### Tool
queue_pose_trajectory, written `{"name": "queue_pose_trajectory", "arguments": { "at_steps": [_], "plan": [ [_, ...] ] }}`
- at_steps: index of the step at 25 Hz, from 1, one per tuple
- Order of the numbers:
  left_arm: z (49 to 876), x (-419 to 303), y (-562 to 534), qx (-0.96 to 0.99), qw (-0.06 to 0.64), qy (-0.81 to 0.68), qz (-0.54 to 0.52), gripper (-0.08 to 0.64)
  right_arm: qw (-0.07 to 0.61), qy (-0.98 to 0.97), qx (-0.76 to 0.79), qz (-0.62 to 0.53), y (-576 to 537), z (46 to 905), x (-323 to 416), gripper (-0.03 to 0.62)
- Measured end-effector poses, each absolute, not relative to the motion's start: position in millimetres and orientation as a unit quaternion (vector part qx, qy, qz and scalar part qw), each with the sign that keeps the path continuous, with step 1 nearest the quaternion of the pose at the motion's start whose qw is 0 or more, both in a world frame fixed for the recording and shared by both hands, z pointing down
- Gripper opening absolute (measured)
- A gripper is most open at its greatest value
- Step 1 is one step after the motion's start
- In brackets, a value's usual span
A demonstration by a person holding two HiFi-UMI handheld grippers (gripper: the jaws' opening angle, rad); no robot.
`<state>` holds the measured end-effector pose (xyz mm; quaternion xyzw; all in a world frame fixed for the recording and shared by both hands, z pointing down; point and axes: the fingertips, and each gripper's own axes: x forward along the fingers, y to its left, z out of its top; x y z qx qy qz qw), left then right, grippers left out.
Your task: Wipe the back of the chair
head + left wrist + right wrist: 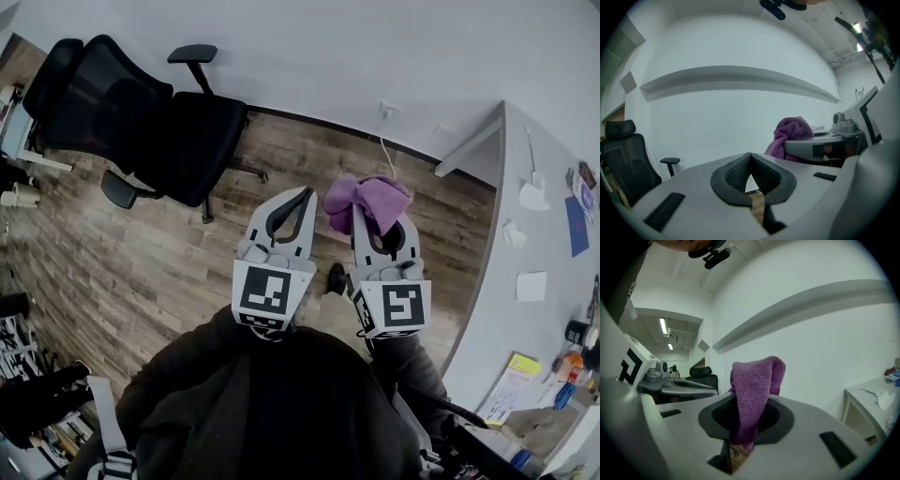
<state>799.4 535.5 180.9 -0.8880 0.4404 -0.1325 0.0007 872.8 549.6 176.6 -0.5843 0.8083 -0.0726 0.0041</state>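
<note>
The chair (131,112) stands on the wooden floor (141,253), well apart from both grippers, its back on the far side. The left hand-held gripper (302,197), jaws together and empty, is nearer to the chair. The right hand-held gripper (380,223) pinches the purple cloth (367,199).

Your two grippers sit side by side right in front of you, the left gripper (307,193) just beside the right gripper (377,223). The cloth (366,199) is pinched between the right one's jaws and bunches up past its tips. The left one's jaws meet at the tips with nothing in them. The chair (131,122) is off to your front-left, up against the wall (375,47) and well apart from both grippers. The desk (548,239) runs along your right side, with papers (531,286) lying on it.
</note>
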Motion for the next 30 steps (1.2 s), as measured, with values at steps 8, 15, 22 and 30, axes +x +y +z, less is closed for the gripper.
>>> {"name": "queue_pose_trajectory", "arguments": {
  "at_steps": [8,15,22,30],
  "plan": [
    [176.8,817.6,475.8,-0.868,-0.004,0.479,-0.132,0.008,0.002,0.829,-0.554,-0.073,484.2,173.5,897.4,0.071],
    [176.4,785.2,431.1,-0.840,-0.016,0.528,-0.123,0.008,-0.014,0.861,-0.505,-0.061,433.3,171.1,867.0,0.071],
    [183.1,745.2,361.9,-0.820,-0.032,0.561,-0.112,0.008,-0.029,0.880,-0.470,-0.058,362.4,176.5,827.2,0.071],
    [187.6,694.2,291.1,-0.796,-0.051,0.593,-0.109,0.008,-0.038,0.898,-0.433,-0.067,284.7,180.2,775.8,0.071]
  ]
}}
